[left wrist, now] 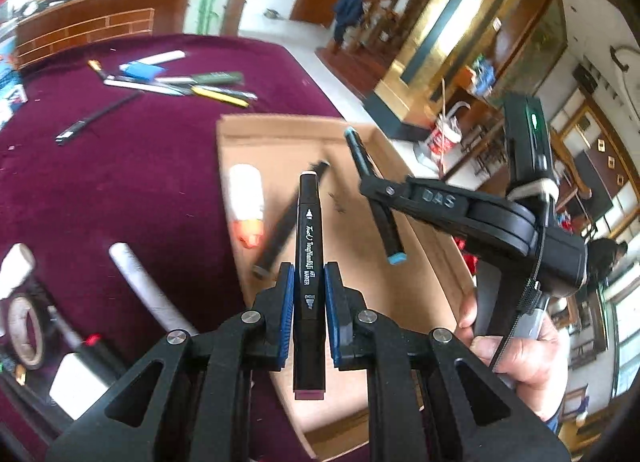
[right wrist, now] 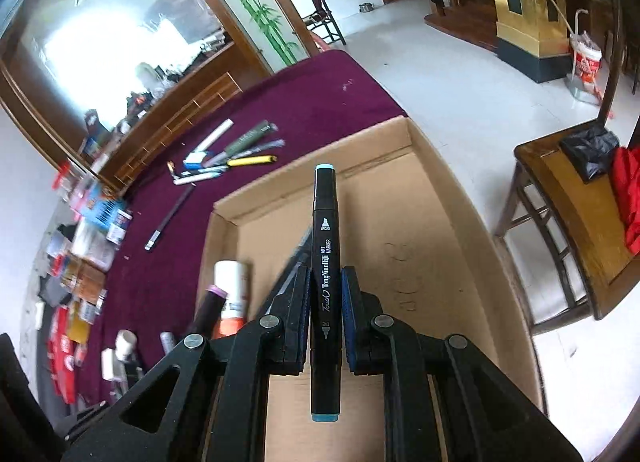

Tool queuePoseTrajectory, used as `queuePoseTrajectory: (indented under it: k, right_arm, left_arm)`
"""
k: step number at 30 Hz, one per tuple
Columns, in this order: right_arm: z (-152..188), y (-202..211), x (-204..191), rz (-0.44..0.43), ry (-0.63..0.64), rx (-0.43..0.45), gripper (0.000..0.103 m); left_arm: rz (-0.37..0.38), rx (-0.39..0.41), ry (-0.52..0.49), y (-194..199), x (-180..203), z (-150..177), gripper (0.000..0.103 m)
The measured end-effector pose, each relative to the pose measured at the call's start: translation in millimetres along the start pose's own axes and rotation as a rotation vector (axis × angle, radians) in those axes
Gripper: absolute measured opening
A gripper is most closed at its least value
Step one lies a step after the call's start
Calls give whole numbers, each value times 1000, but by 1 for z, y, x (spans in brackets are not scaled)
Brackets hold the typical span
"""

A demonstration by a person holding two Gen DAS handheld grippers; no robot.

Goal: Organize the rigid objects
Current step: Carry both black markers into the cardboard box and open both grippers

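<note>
My left gripper (left wrist: 308,282) is shut on a black art marker with purple ends (left wrist: 307,262), held over the near edge of an open cardboard box (left wrist: 424,274). My right gripper (right wrist: 326,290) is shut on a black art marker with blue ends (right wrist: 326,262), above the same box (right wrist: 440,246). In the left wrist view the right gripper (left wrist: 374,182) shows at the right, a hand around its handle, its blue-ended marker (left wrist: 376,198) over the box. A white bottle with an orange cap (left wrist: 246,204) and a dark pen (left wrist: 292,214) lie inside the box.
A maroon tablecloth (left wrist: 120,182) covers the table. A cluster of pens and markers (left wrist: 180,80) lies at its far side, with a lone black pen (left wrist: 96,118) nearer. A white tube (left wrist: 148,290) and a tape roll (left wrist: 26,332) lie close left. A wooden chair (right wrist: 568,230) stands right of the box.
</note>
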State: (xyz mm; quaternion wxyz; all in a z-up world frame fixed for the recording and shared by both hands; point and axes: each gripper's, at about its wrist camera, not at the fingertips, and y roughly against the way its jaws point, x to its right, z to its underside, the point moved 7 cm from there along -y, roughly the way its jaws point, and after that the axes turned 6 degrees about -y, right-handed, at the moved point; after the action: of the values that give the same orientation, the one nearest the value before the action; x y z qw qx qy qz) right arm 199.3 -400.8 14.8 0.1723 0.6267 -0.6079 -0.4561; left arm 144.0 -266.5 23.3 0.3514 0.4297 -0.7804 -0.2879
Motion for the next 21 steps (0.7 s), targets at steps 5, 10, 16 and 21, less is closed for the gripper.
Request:
queuePoseTrajectory:
  k: [5, 10, 16, 21]
  right_arm:
    - [3, -10, 9, 41, 0, -40, 13]
    - [9, -19, 6, 19, -6, -84, 13]
    - [15, -26, -2, -5, 8, -119, 13]
    - [18, -29, -9, -8, 25, -128, 13]
  left_arm:
    - [5, -59, -22, -21, 11, 10, 12]
    - [-22, -86, -17, -34, 10, 12, 12]
    - [-40, -107, -4, -47, 2, 17, 12]
    - [-44, -109, -6, -49, 0, 20, 12]
